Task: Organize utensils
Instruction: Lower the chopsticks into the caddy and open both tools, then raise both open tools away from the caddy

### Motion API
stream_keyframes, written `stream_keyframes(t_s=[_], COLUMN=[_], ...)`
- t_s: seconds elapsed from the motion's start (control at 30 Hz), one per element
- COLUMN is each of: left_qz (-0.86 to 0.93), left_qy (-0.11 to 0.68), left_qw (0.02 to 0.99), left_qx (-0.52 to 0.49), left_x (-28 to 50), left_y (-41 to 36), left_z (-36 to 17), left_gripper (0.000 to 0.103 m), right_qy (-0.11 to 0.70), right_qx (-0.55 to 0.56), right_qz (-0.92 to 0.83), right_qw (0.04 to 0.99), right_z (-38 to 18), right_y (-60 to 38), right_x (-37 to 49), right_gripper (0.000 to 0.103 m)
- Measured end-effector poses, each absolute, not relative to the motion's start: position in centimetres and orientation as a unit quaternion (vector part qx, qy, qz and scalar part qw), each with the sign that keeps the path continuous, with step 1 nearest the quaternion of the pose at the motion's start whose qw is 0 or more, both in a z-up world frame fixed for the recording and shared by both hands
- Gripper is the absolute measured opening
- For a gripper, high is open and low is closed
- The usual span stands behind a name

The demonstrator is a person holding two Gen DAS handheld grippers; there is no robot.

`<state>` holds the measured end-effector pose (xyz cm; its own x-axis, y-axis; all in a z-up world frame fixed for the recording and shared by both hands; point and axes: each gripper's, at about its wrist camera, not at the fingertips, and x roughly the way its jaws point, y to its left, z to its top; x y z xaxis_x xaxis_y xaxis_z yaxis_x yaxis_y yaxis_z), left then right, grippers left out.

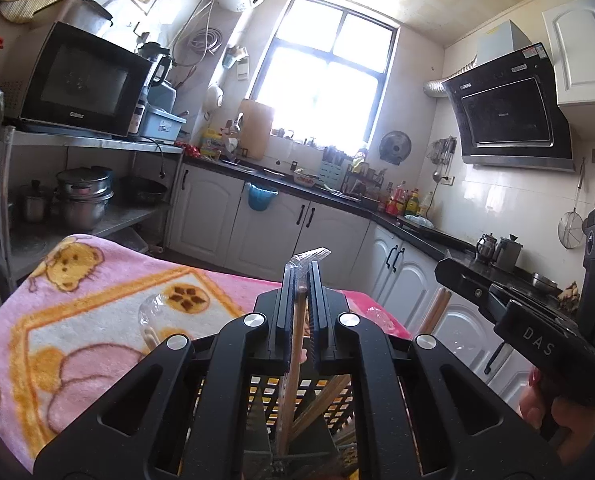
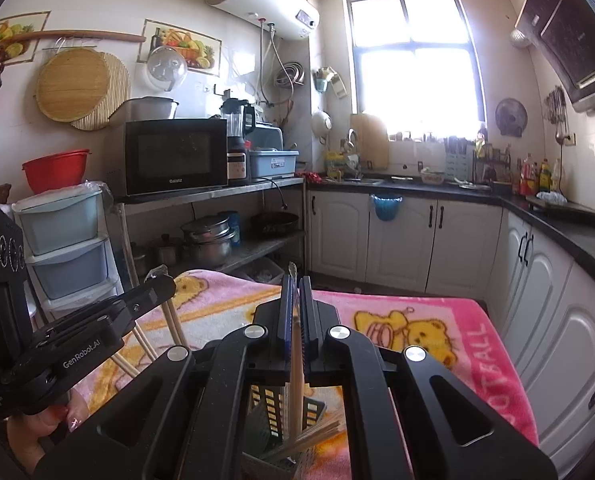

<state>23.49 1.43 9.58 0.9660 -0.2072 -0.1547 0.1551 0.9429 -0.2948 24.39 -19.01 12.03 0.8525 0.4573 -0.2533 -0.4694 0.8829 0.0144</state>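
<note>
My left gripper (image 1: 302,270) is shut on a pair of wooden chopsticks (image 1: 295,340) in a clear wrapper whose top sticks up past the fingertips. The sticks hang down into a black lattice utensil basket (image 1: 265,394) right below, where more chopsticks lean. My right gripper (image 2: 295,280) is shut on another wooden chopstick pair (image 2: 296,364) that reaches down into the same basket (image 2: 271,408). Each gripper shows in the other's view: the right gripper (image 1: 443,270) with its sticks (image 1: 437,312), and the left gripper (image 2: 163,284) with its sticks (image 2: 175,324).
The basket stands on a table under a pink bear-print blanket (image 1: 97,300). A clear-wrapped spoon (image 1: 153,316) lies on it to the left. Kitchen cabinets (image 2: 537,300) run close along the right, and a metal shelf with pots (image 2: 209,240) stands beyond the table.
</note>
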Motion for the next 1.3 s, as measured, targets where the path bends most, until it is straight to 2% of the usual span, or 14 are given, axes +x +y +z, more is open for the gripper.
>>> stream_keyframes(t_s=[0.27, 0.33, 0.5, 0.63, 0.73, 0.9, 0.97, 1.3], left_qz=[-0.101, -0.102, -0.098, -0.096, -0.095, -0.097, -0.098, -0.110], left_qy=[0.097, 0.103, 0.118, 0.135, 0.146, 0.162, 0.166, 0.194], left_qw=[0.980, 0.979, 0.977, 0.974, 0.973, 0.969, 0.968, 0.961], left_qx=[-0.145, -0.147, -0.149, -0.152, -0.154, -0.161, -0.161, -0.167], left_x=[23.4, 23.3, 23.3, 23.2, 23.0, 22.4, 22.1, 20.7], left_y=[1.2, 1.2, 1.2, 1.3, 1.4, 1.9, 1.9, 2.2], left_z=[9.0, 8.9, 8.9, 8.8, 8.8, 8.8, 8.7, 8.6], left_gripper=[0.004, 0.004, 0.004, 0.016, 0.018, 0.026, 0.033, 0.049], right_qy=[0.139, 0.142, 0.142, 0.146, 0.152, 0.163, 0.169, 0.191], right_qx=[-0.017, -0.016, -0.014, -0.013, -0.011, -0.007, -0.005, -0.004], right_qz=[0.234, 0.231, 0.231, 0.229, 0.226, 0.222, 0.220, 0.219], right_qw=[0.962, 0.962, 0.962, 0.962, 0.962, 0.961, 0.961, 0.957], right_z=[11.7, 11.7, 11.8, 11.7, 11.5, 11.3, 11.2, 10.9], right_y=[-19.9, -20.1, -20.7, -21.0, -21.4, -21.9, -22.1, -22.8], right_x=[24.1, 24.1, 23.5, 23.2, 22.9, 22.5, 22.3, 20.8], right_gripper=[0.005, 0.009, 0.013, 0.015, 0.016, 0.019, 0.020, 0.028])
